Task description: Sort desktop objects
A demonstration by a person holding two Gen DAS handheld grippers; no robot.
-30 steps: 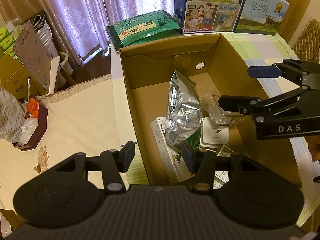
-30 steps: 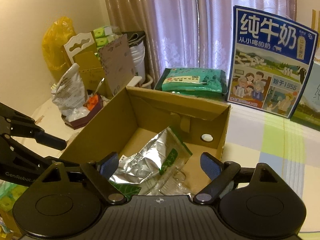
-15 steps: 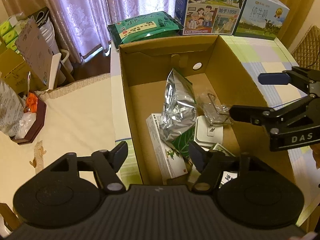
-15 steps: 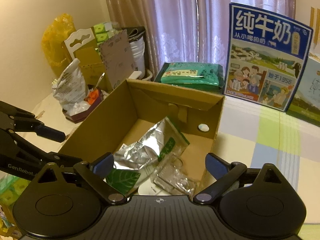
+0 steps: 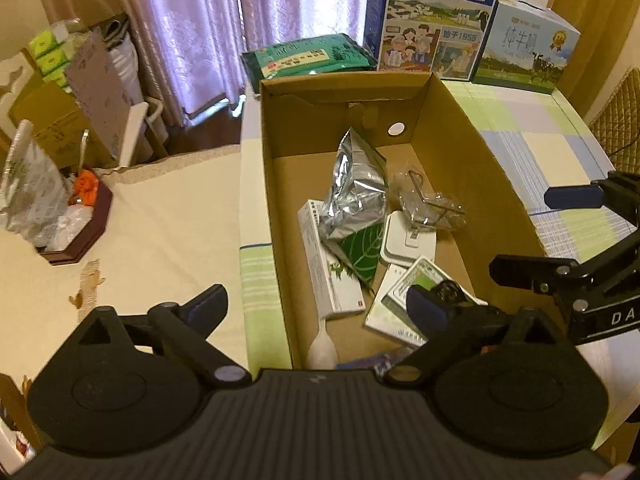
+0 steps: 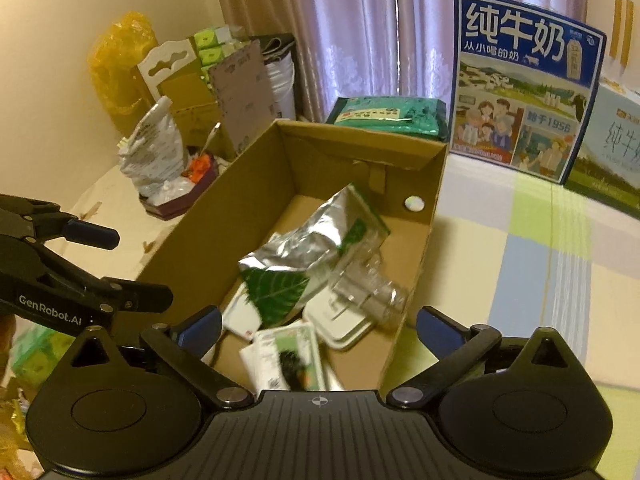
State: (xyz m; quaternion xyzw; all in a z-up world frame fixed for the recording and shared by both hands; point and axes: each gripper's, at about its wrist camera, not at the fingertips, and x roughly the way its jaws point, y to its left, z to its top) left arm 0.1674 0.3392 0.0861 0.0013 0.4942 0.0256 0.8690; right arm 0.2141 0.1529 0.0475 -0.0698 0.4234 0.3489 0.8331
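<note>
Nearest the left wrist camera, the left gripper (image 5: 318, 304) is spread wide and empty, one finger over the cream tabletop (image 5: 168, 232), the other above the near end of the open brown cardboard box (image 5: 472, 132). The right gripper (image 6: 320, 326) is likewise released and holds nothing, straddling the box's near right wall. Inside the box, closest, lie a white plastic spoon (image 5: 322, 346) and a white-and-green printed packet (image 5: 404, 300); beyond them a long white carton (image 5: 326, 256), a white square lidded case (image 5: 408, 242), a crumpled silver foil bag with a green leaf print (image 5: 356, 200) and a clear plastic wrapper (image 5: 430, 204). Behind the box rest a green flat packet (image 5: 308, 56), a tall blue milk carton box (image 5: 434, 16) and a pale green milk box (image 5: 524, 48)
</note>
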